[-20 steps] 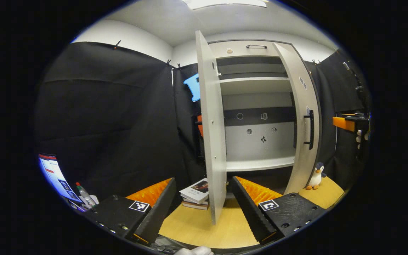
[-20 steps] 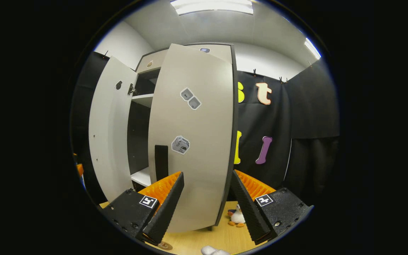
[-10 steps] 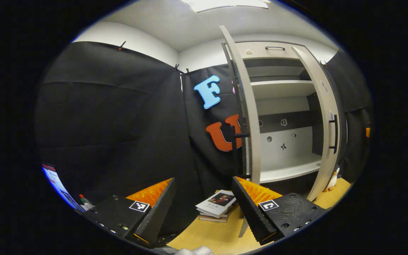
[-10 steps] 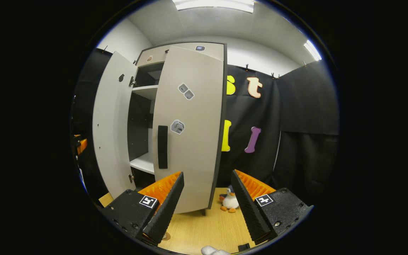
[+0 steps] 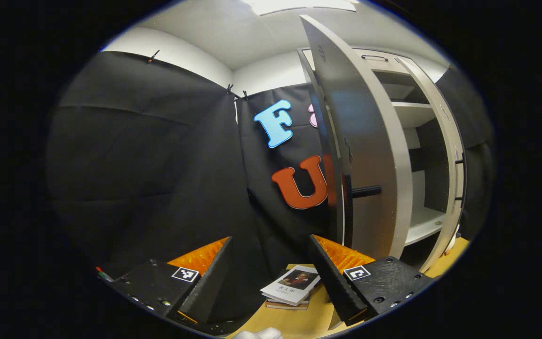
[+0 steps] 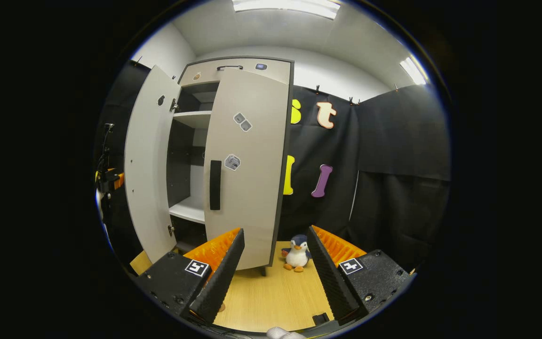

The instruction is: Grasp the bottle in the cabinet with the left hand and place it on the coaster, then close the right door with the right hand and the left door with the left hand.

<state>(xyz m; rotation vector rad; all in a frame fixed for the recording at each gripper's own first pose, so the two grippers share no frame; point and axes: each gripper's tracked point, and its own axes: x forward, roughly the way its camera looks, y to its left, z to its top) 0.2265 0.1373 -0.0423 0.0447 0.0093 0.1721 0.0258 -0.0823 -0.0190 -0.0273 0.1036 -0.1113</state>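
The grey cabinet's left door [image 5: 365,155] stands wide open, and I see its outer face and dark handle [image 5: 366,191] just ahead to the right. My left gripper [image 5: 268,278] is open and holds nothing, with its right finger low in front of that door. In the right gripper view the right door [image 6: 247,169], with a black handle [image 6: 215,184], is swung partly shut. The left door [image 6: 146,165] hangs open beside it. My right gripper [image 6: 273,273] is open and empty, a short way back from the right door. The left gripper [image 6: 111,179] shows far off beyond the left door.
A small stack of books [image 5: 292,285] lies on the wooden table [image 6: 271,301] near the left door's foot. A toy penguin [image 6: 296,253] stands on the table right of the cabinet. White shelves [image 6: 188,210] show inside. Black cloth walls close in both sides.
My left gripper has moved left round the left door, from facing the shelves to facing the door's outer side. My right gripper has drawn back from the right door, bringing the penguin into view.
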